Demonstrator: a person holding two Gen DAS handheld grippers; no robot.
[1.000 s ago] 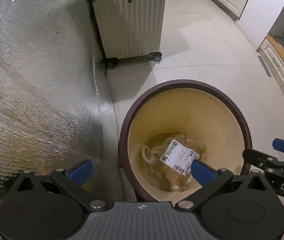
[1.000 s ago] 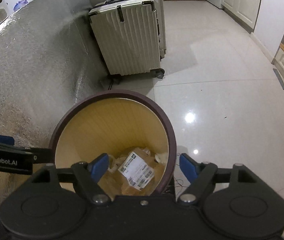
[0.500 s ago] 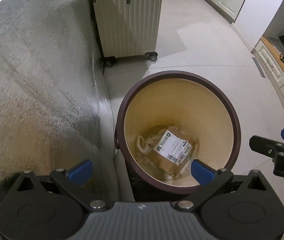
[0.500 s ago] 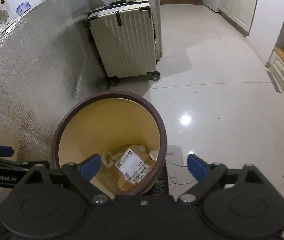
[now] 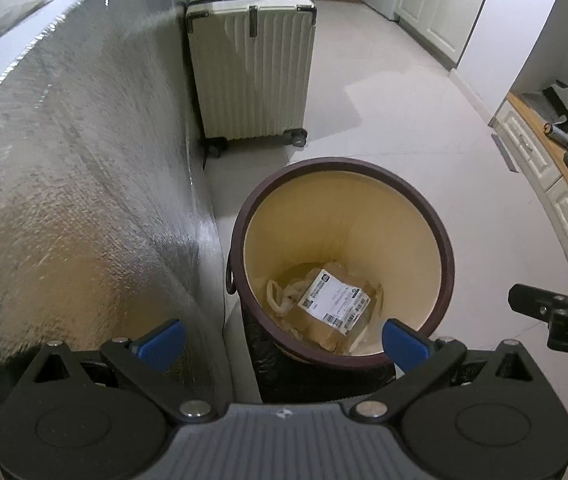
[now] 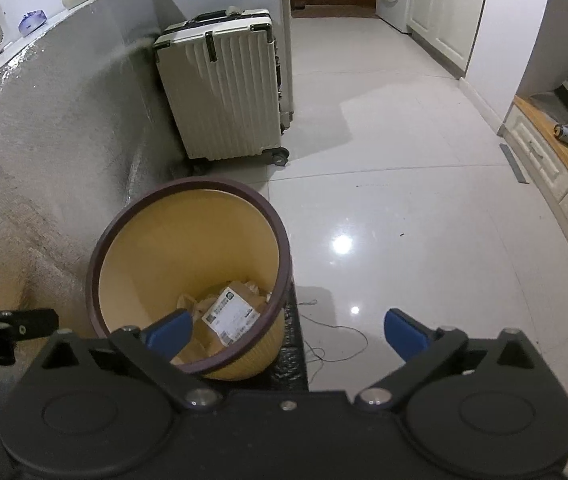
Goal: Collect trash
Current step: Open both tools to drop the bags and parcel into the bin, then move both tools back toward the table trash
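Observation:
A round trash bin with a dark brown rim (image 5: 440,236) and a yellow inside stands on the floor beside a silver-covered couch. It also shows in the right wrist view (image 6: 280,236). A crumpled brown paper package with a white shipping label (image 5: 334,302) lies at its bottom, seen too in the right wrist view (image 6: 230,314). My left gripper (image 5: 282,340) is open and empty above the bin's near edge. My right gripper (image 6: 288,330) is open and empty, above the bin's right side.
A cream hard-shell suitcase (image 5: 250,76) stands behind the bin against the couch (image 5: 64,184). White cabinets with a wooden top (image 6: 556,160) line the right. A thin wire (image 6: 336,336) lies on the glossy tile floor to the right of the bin.
Both grippers have risen and pulled back from the bin, so the bin looks smaller and more room shows. The right gripper's jaws have opened wider. The package stays in the bin.

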